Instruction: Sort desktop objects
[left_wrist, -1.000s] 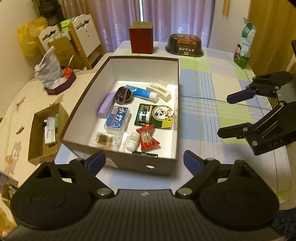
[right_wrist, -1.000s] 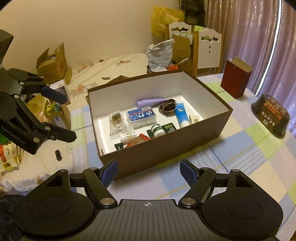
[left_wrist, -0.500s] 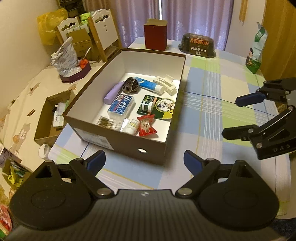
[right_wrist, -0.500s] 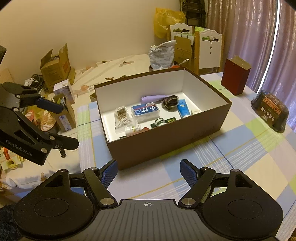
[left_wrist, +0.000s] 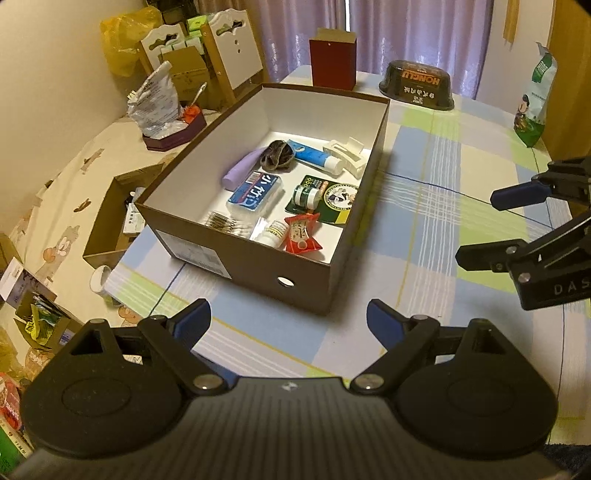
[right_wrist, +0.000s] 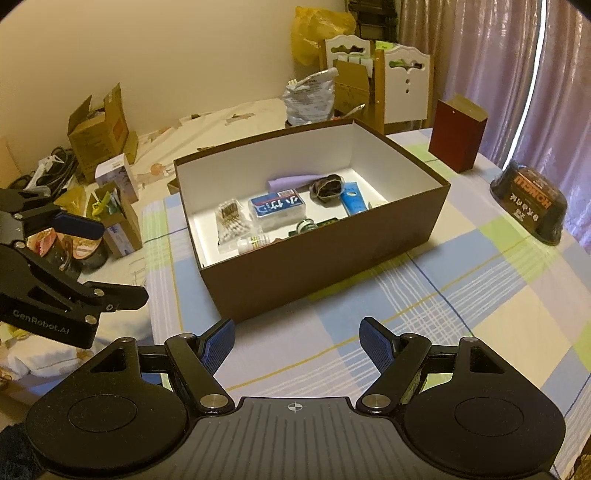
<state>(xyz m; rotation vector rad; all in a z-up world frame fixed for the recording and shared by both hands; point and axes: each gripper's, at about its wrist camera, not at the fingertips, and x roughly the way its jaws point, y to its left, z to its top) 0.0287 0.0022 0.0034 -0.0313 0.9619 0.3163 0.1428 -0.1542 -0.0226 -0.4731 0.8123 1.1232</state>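
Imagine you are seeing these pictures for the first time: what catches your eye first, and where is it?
The big brown box in the middle of the checked tablecloth, open and strewn with small things such as a blue tube and a red packet. Next, the two open tools, left and right, both empty, short of the box.
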